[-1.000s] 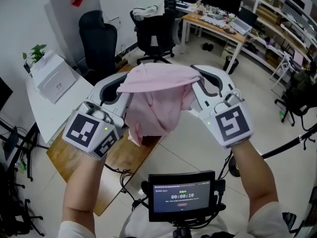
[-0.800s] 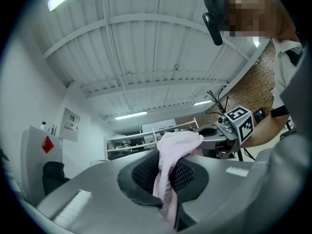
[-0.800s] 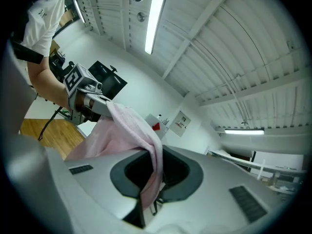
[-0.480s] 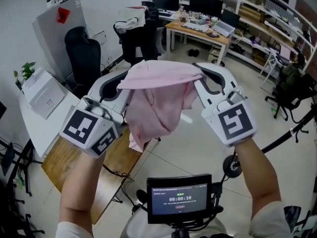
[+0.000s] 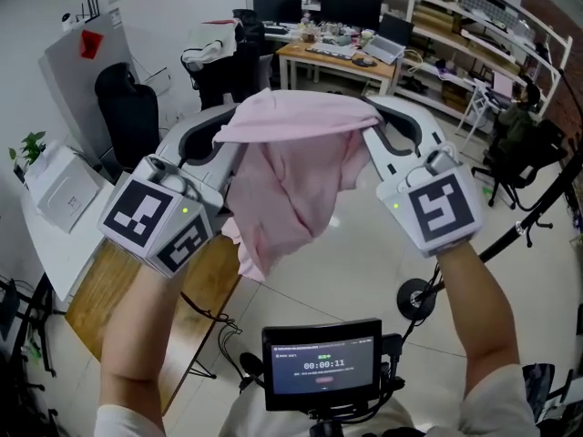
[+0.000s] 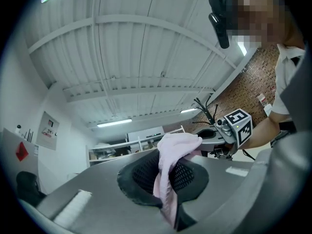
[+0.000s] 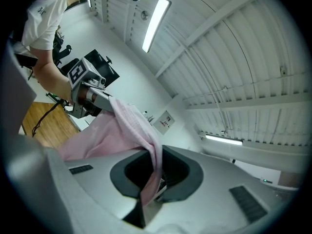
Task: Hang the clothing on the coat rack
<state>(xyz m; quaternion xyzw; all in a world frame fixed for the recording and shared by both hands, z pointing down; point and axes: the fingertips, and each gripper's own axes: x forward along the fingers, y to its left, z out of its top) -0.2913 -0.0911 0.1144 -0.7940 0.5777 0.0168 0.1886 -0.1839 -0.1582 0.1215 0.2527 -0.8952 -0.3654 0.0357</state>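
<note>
A pink garment point(image 5: 291, 180) hangs stretched between my two grippers, held up in front of me above the floor. My left gripper point(image 5: 228, 144) is shut on its left top edge, and the cloth point(image 6: 168, 179) runs down between its dark pads. The other top edge is pinched in my right gripper point(image 5: 372, 133), also shut, with the pink fabric point(image 7: 134, 130) trailing off toward the left gripper point(image 7: 87, 89). The right gripper point(image 6: 229, 130) shows beyond the cloth in the left gripper view. A black pronged pole top point(image 6: 207, 108) rises behind it. I cannot tell whether that pole is the coat rack.
A wooden desk point(image 5: 100, 289) and a white table point(image 5: 46, 235) stand at the left, with black office chairs point(image 5: 123, 116) behind. A desk with monitors point(image 5: 337, 57) and shelves point(image 5: 474, 25) line the far side. A slanting black pole point(image 5: 537, 221) crosses the right. A small screen point(image 5: 321, 364) sits below me.
Both grippers keep their hold and have risen slightly with the garment. The room behind has slid left and down in the head view.
</note>
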